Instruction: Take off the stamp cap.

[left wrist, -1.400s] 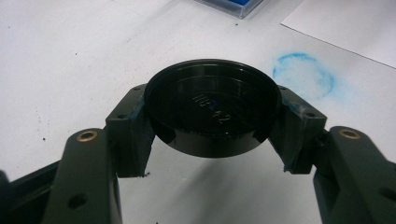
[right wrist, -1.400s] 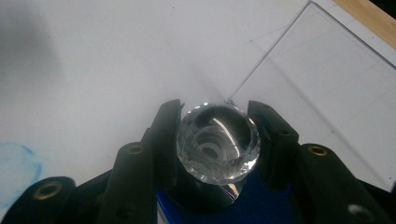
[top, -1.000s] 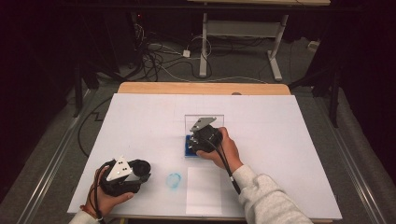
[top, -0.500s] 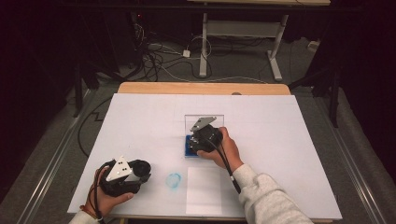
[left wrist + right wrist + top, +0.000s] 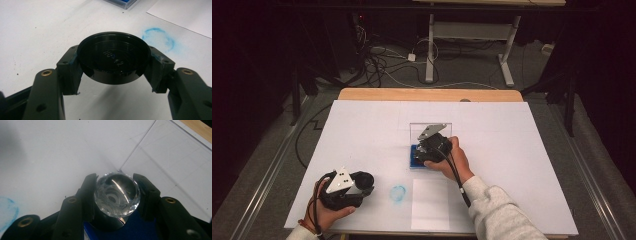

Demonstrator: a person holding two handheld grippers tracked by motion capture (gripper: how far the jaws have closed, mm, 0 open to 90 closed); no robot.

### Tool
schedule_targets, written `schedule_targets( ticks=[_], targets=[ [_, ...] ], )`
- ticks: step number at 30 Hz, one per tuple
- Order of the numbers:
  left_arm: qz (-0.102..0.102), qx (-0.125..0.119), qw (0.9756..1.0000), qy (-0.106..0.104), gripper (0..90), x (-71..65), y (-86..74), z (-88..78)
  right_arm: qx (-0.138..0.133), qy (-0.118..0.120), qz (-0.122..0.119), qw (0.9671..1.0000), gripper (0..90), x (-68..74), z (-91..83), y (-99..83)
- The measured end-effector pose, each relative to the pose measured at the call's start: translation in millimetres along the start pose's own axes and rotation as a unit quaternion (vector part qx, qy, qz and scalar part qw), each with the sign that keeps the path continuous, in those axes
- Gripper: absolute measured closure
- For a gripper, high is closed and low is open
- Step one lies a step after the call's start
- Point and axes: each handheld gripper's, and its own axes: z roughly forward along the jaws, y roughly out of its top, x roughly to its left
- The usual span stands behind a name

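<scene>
Two grippers are at work on a big white table (image 5: 362,130), seen from the high view. The left gripper (image 5: 362,184) lies low near the front edge, in the person's left hand (image 5: 329,212), and something round and black sits at its tip. Just to its right is a smudgy blue ring mark (image 5: 398,193) on the table, and next to that lies a white sheet of paper (image 5: 430,204). The right gripper (image 5: 426,150) is farther back, near the middle of the table, held by the right hand (image 5: 454,160). It points down at a blue ink pad (image 5: 414,156). A clear plastic sheet (image 5: 419,131) lies flat just behind the pad.

From the left gripper view, the two black jaws squeeze a round black cap (image 5: 113,58) from both sides. The cap is held tight, a little above the table (its open side faces the camera, with small numbers inside). The blue ring mark (image 5: 158,39) is close by, past the cap to the right. A corner of the blue ink pad (image 5: 122,3) peeks in at the top, and the white paper (image 5: 185,15) lies at the top right.

From the right gripper view, the jaws grip a stamp by its sparkly clear knob (image 5: 117,194), which looks like cut glass. The dark stamp body (image 5: 108,221) below the knob stands on the blue ink pad (image 5: 140,227). The clear plastic sheet (image 5: 175,167) lies beyond it, and a bit of the blue ring mark (image 5: 8,213) shows at the left edge.
</scene>
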Motion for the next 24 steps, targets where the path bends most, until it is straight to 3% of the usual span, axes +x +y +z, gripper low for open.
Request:
schedule_targets(
  ticks=[16,24],
  targets=[
    [0.001,-0.002,1.0,-0.005,36.8,0.4,0.8,1.0,-0.008,-0.006,-0.011,0.9999,57.0,2.3,0.7,-1.5],
    [-0.001,-0.004,1.0,-0.007,36.8,1.1,0.4,0.3,-0.007,-0.009,-0.004,0.9999,56.9,2.5,0.7,-2.1]
  ],
)
